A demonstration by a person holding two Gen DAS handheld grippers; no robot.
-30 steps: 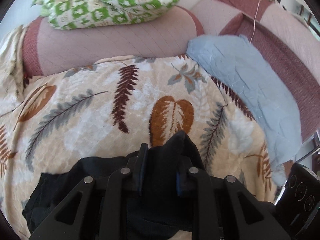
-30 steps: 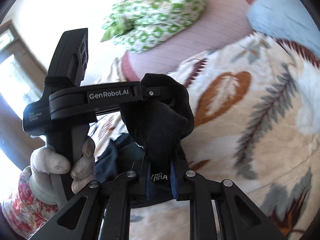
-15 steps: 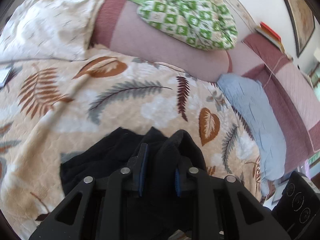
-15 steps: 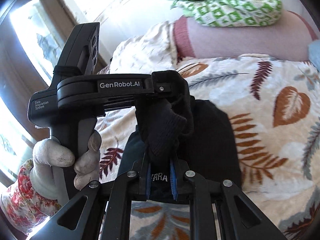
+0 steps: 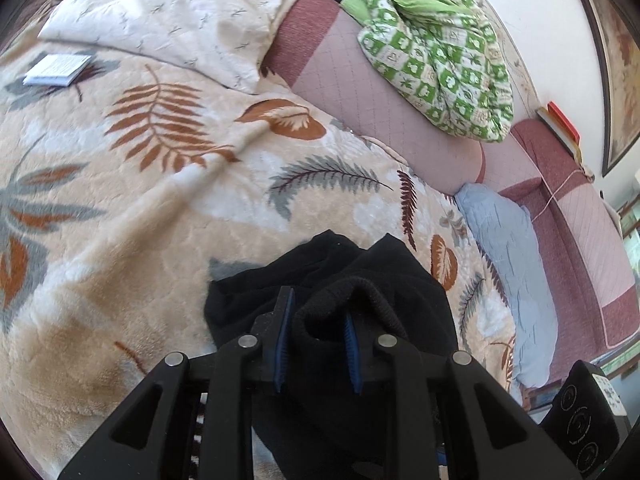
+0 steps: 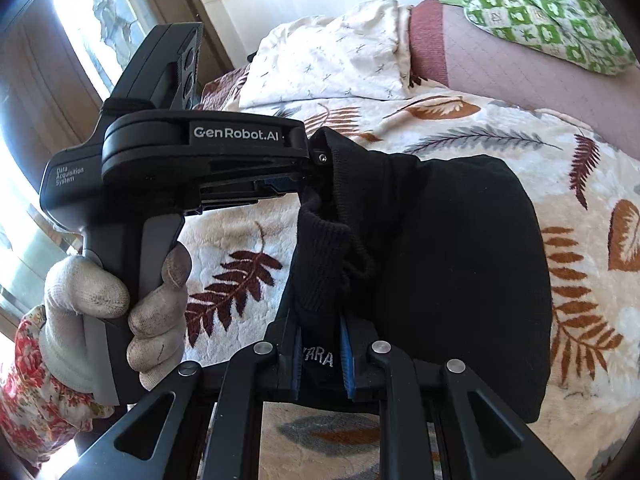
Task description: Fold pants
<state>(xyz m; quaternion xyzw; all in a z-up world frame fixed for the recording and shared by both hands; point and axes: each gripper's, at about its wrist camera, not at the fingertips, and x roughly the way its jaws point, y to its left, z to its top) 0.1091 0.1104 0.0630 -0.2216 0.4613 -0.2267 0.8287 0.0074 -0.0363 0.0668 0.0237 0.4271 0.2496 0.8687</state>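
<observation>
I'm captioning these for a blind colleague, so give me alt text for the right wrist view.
The right gripper, jaws shut on the ribbed edge of black knit pants, faces the left gripper gripping the same edge. The pants drape onto a cream leaf-print blanket; a white-gloved hand holds the left gripper.

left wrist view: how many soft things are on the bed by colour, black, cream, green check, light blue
black pants: 1
cream pillow: 1
green checked bedding bundle: 1
light blue pillow: 1
total: 4
The left gripper and the right gripper are each shut on the pants.
</observation>
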